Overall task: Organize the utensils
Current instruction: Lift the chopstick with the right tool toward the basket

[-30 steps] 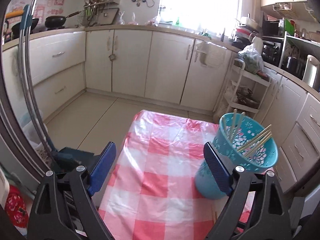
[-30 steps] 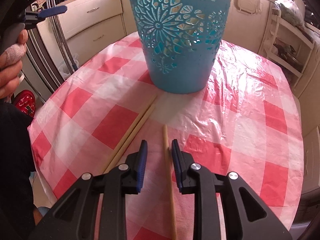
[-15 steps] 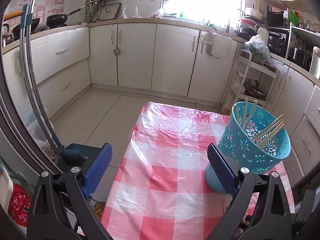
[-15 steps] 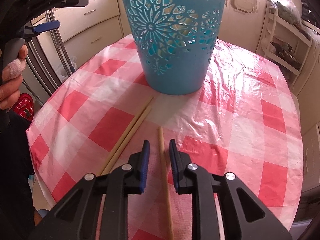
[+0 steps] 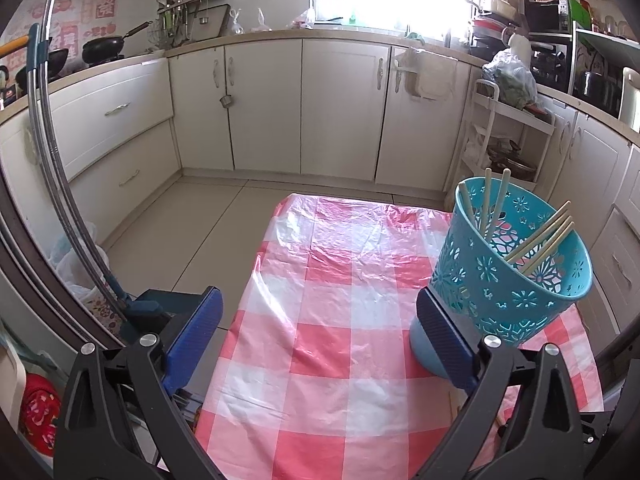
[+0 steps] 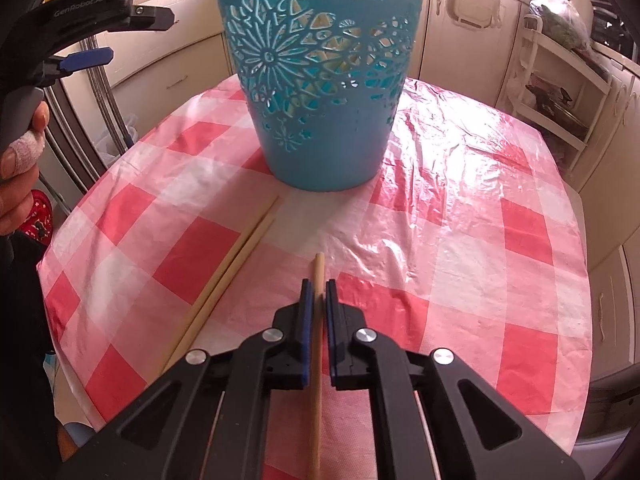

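Observation:
A teal cut-out basket [image 6: 320, 80] stands on the red-and-white checked tablecloth [image 6: 460, 240]. In the left wrist view the basket [image 5: 508, 280] holds several pale chopsticks [image 5: 536, 240]. My right gripper [image 6: 317, 286] is shut on a single chopstick [image 6: 318, 268] lying on the cloth, its tip pointing at the basket. Two more chopsticks [image 6: 236, 256] lie side by side to its left. My left gripper [image 5: 318, 316] is open and empty, held above the table left of the basket; it also shows in the right wrist view [image 6: 96, 20].
Cream kitchen cabinets [image 5: 340, 108] line the back and right. A white shelf trolley [image 5: 504, 144] stands behind the table's far right corner. Metal poles [image 5: 60, 168] rise at the left. The table edge [image 5: 256, 280] drops to a tiled floor.
My right gripper's jaws have closed from a narrow gap onto the single chopstick. My left gripper has lifted and drawn back, showing more of the table and basket.

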Demonstrator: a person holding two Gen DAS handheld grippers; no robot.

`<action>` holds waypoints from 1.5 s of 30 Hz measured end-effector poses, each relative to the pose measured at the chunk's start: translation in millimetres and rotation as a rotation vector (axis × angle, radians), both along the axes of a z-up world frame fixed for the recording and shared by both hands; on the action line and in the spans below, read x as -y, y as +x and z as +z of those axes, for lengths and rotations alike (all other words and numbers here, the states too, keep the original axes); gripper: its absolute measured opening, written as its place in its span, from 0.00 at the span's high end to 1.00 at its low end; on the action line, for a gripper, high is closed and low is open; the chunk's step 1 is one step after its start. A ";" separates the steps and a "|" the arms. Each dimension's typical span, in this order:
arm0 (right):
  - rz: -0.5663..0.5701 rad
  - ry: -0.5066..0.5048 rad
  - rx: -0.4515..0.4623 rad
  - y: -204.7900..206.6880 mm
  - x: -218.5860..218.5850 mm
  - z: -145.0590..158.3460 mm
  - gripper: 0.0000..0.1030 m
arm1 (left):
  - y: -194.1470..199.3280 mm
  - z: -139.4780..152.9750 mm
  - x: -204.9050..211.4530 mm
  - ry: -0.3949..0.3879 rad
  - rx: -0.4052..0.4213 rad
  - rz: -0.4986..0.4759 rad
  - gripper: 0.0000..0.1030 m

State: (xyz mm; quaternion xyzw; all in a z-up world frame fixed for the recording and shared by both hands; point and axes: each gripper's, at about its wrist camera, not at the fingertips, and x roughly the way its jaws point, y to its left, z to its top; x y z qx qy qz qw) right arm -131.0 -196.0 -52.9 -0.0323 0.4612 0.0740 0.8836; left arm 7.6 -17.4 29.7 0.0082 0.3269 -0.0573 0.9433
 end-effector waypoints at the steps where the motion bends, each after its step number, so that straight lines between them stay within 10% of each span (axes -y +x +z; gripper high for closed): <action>1: 0.000 0.001 0.000 0.2 -0.2 0.0 0.93 | 0.1 -0.5 0.3 0.003 -0.001 -0.001 0.09; 45: 0.019 0.152 -0.061 0.8 7.7 4.3 0.95 | 4.4 -9.1 -3.1 0.014 -0.021 0.008 0.09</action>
